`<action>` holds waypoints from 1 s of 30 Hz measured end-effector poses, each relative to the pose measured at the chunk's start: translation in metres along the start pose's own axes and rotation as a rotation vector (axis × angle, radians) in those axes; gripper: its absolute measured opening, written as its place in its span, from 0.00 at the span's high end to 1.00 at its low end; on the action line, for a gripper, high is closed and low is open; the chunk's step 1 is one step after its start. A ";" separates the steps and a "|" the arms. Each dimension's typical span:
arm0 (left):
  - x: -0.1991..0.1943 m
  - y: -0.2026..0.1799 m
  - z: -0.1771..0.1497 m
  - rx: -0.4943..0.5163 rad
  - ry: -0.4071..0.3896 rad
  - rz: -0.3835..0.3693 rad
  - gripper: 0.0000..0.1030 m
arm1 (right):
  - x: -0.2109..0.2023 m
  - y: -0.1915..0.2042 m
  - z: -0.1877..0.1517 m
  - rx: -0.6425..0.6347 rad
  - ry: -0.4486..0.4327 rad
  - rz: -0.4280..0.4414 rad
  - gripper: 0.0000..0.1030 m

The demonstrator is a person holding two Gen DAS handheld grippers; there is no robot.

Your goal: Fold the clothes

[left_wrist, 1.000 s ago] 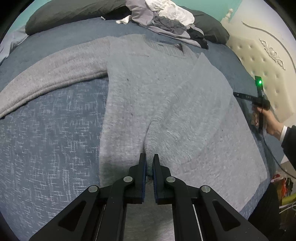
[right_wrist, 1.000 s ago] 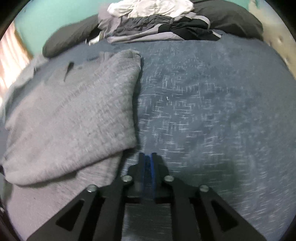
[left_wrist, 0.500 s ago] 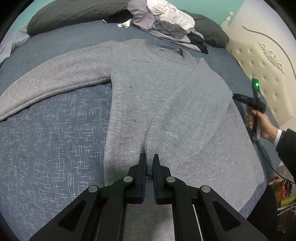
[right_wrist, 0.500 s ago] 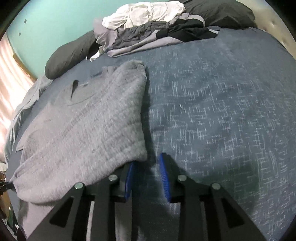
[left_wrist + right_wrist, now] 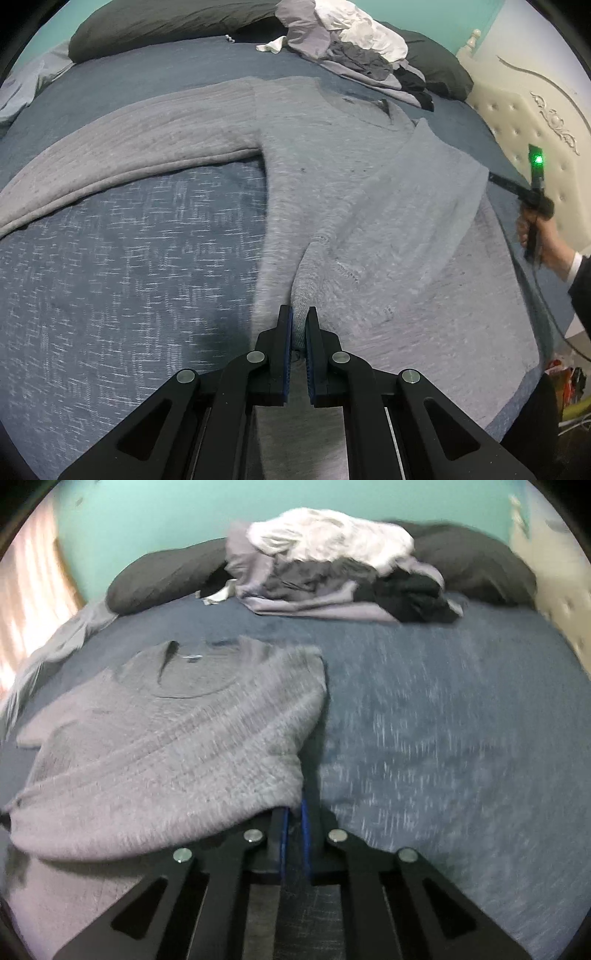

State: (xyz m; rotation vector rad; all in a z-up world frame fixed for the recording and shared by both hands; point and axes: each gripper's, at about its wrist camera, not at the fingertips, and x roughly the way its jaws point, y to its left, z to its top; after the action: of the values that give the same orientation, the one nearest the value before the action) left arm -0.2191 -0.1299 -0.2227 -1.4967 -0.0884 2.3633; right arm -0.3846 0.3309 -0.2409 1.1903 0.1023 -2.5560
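Observation:
A grey knit sweater (image 5: 332,166) lies flat on the blue bedspread (image 5: 110,277), one sleeve stretched out to the left. Its other sleeve (image 5: 388,229) is folded diagonally across the body. My left gripper (image 5: 298,314) is shut on that sleeve's cuff. In the right wrist view the sweater (image 5: 177,746) shows its folded shoulder edge. There my right gripper (image 5: 293,808) is closing its jaws to a narrow gap, with the sweater's edge draped over the tips and caught between them. The left wrist view shows the right gripper (image 5: 493,177) at the sweater's right side, held by a hand (image 5: 535,236).
A pile of unfolded clothes (image 5: 332,572) sits at the head of the bed between dark pillows (image 5: 166,26). A cream tufted headboard (image 5: 535,122) stands to the right. A pale garment (image 5: 55,646) trails off the bed's left side. Bare bedspread (image 5: 443,738) spreads right of the sweater.
My right gripper opened beside the sweater's folded edge, then closed on it and rose a little. My left gripper kept its hold on the cuff and shifted slightly.

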 end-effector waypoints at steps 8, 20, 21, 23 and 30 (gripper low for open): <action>0.002 0.015 -0.006 -0.021 0.010 0.027 0.94 | 0.015 0.005 -0.017 0.010 0.083 0.009 0.88; 0.001 0.010 -0.007 -0.006 0.009 0.027 0.94 | 0.016 -0.002 -0.028 0.018 0.036 -0.035 0.88; 0.003 0.008 -0.007 -0.007 0.010 0.025 0.94 | 0.014 -0.001 -0.026 0.009 0.034 -0.039 0.92; 0.006 0.006 -0.008 -0.010 0.015 0.019 0.94 | 0.012 -0.001 -0.024 -0.010 0.034 -0.059 0.95; 0.013 -0.014 -0.013 0.020 0.039 -0.020 0.94 | -0.008 -0.017 -0.006 -0.041 -0.014 -0.117 0.98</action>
State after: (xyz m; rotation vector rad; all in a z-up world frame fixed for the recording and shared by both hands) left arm -0.2094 -0.1146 -0.2364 -1.5251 -0.0693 2.3115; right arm -0.3811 0.3506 -0.2395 1.1844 0.2262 -2.6488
